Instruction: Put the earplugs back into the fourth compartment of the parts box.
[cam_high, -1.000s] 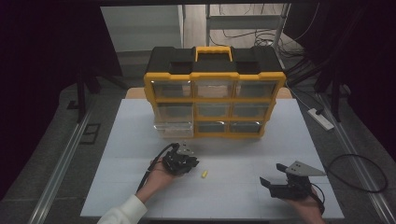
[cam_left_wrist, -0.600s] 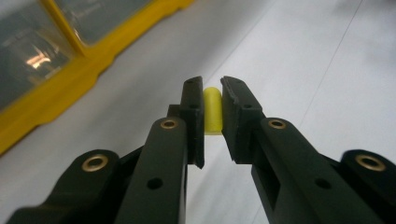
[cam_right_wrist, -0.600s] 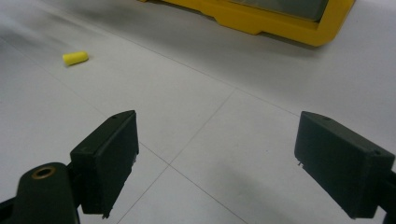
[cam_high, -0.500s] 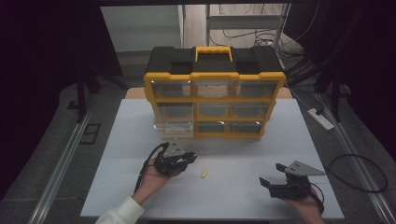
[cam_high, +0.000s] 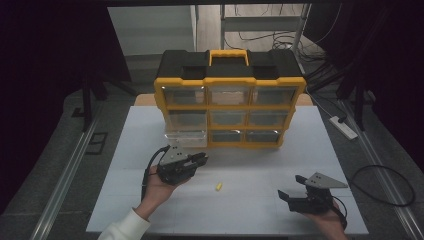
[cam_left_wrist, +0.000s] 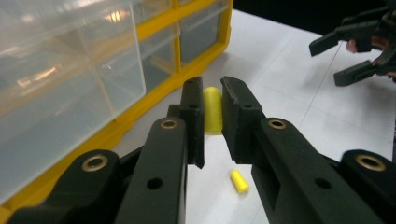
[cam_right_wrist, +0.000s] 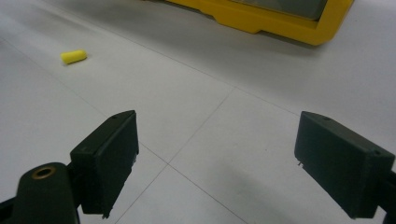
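Seen from above: white counter (cam_high: 150, 140) with a yellow and black organizer (cam_high: 230, 105) of clear drawers standing at its far side, bottom-left drawer (cam_high: 186, 137) pulled partly out. Left tool (cam_high: 197, 161) raised off the counter just in front of that drawer, clamped on a small yellow earplug (cam_left_wrist: 212, 109). From the left gripper view: plug pinched between the two black pads, rounded tip poking out past them, organizer's clear drawer fronts close on the left. Second earplug (cam_high: 218, 186) lying loose on the counter, between the two hands and nearer the left one; also seen below the jaws in the left gripper view (cam_left_wrist: 239, 181) and far off in the right gripper view (cam_right_wrist: 74, 56). Right tool (cam_high: 291, 188) low at the near right of the counter, jaws wide apart, nothing between them. Progress, as a judgement: sorting likely about midway, with one plug picked up and lifted but not yet dropped into the open drawer, and the other untouched on the counter. Still to do, probably: carry the held plug over the drawer, release, then fetch the second. Look of the held plug: bright yellow, short, bullet-shaped, smooth matte surface, probably soft foam, sides hidden by the pads so any squeeze hard to judge.
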